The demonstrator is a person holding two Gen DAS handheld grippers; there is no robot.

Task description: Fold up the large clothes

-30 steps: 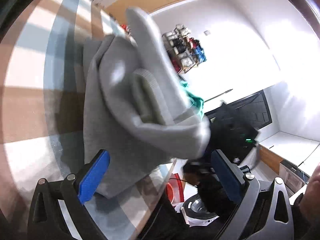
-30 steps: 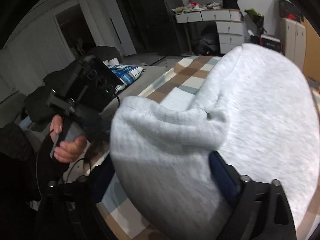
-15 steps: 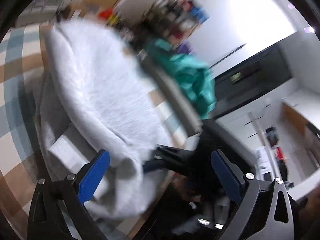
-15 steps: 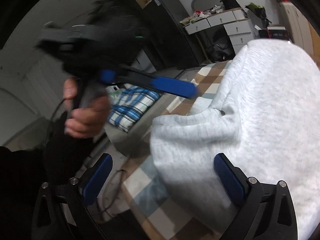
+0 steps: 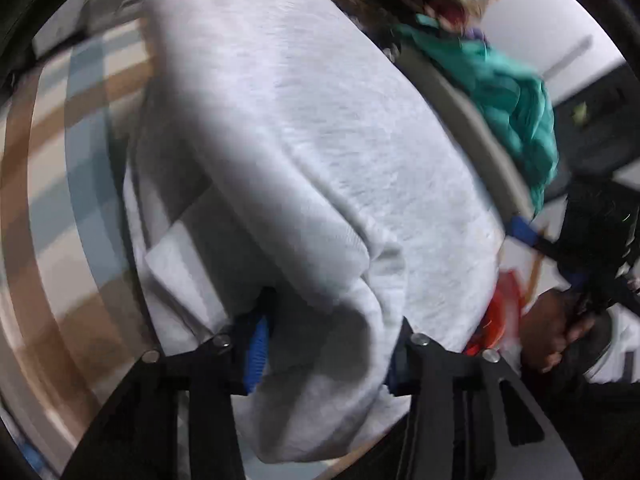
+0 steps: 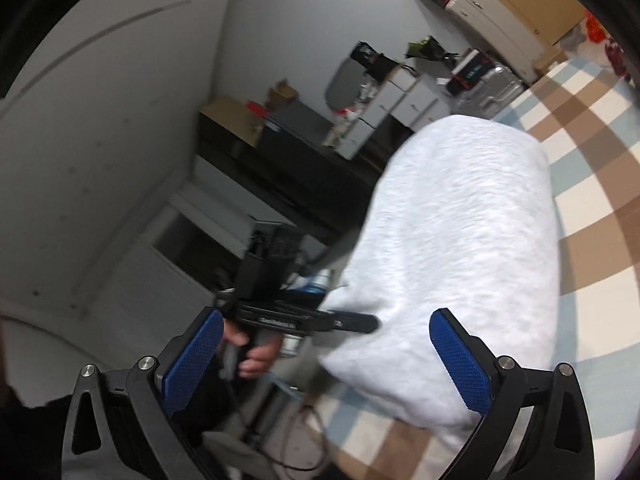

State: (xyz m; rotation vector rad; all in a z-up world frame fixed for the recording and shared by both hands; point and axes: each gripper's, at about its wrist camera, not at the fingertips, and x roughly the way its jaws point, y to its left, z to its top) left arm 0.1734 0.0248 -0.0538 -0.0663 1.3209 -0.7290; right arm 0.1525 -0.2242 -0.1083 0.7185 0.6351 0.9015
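A light grey sweatshirt [image 5: 320, 140] lies folded in a thick roll on the checked tablecloth [image 5: 80, 140]. My left gripper [image 5: 324, 344] points steeply down at its near edge. Its jaws are closing, a bunched fold fills the gap between the blue pads [image 5: 256, 344], and the cloth hides the right pad. In the right wrist view the same sweatshirt [image 6: 460, 240] lies ahead and to the right, with the left gripper [image 6: 352, 322] reaching into its edge. My right gripper [image 6: 326, 320] stands open with nothing between its fingers, just short of the sweatshirt.
A teal garment [image 5: 500, 92] hangs over a grey chair back beyond the sweatshirt. Something red-orange [image 5: 496, 320] sits low beside the table. White drawers [image 6: 400, 100] and a dark cabinet [image 6: 280, 148] stand against the far wall. The checked cloth [image 6: 592, 200] stretches away to the right.
The left gripper, wide open before, has tipped down and closed in on the sweatshirt's near edge. The right gripper has drawn back off the cloth and rolled, its jaws now bare.
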